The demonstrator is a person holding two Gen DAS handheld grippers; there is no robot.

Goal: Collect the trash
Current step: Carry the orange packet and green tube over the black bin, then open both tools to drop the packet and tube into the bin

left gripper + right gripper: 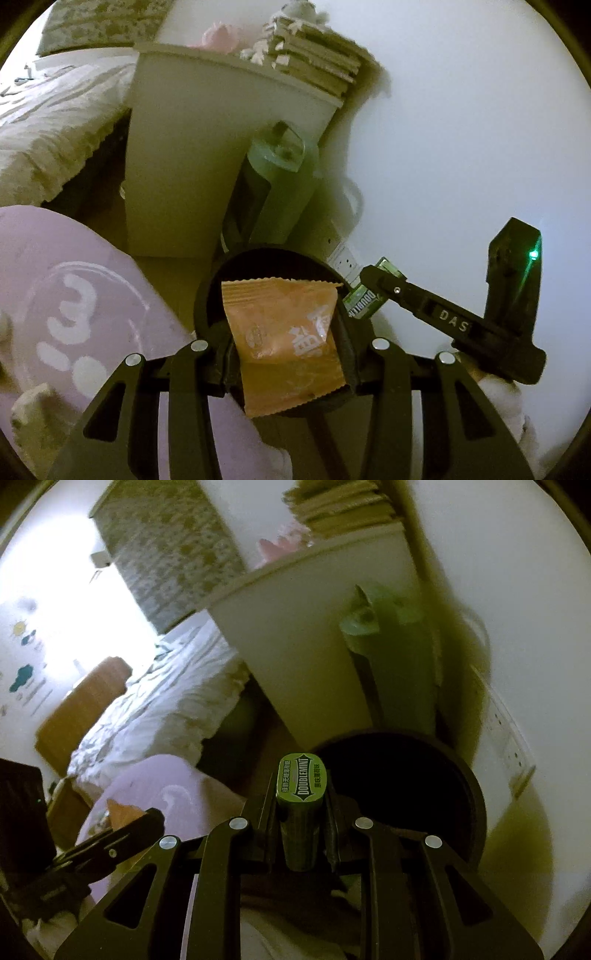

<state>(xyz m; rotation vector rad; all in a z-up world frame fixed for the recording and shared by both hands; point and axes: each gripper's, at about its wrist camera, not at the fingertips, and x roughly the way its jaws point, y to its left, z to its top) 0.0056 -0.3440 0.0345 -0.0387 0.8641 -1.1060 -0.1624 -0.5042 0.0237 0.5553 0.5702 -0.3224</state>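
Bin (207, 306) on floor by wall, in front of cabinet (192, 155). Wrapper (284, 339) in left gripper (288, 354) over bin; gum pack (301, 786) in right gripper (301, 830) at bin's rim. Bed (48, 140) left of cabinet, books (317, 62) on top.

wrapper (288, 332): hides bin (273, 258) interior | bed (155, 701): motion-blurred

Orange wrapper (284, 339) and green Doublemint container (301, 805) held above the black bin (443, 775).
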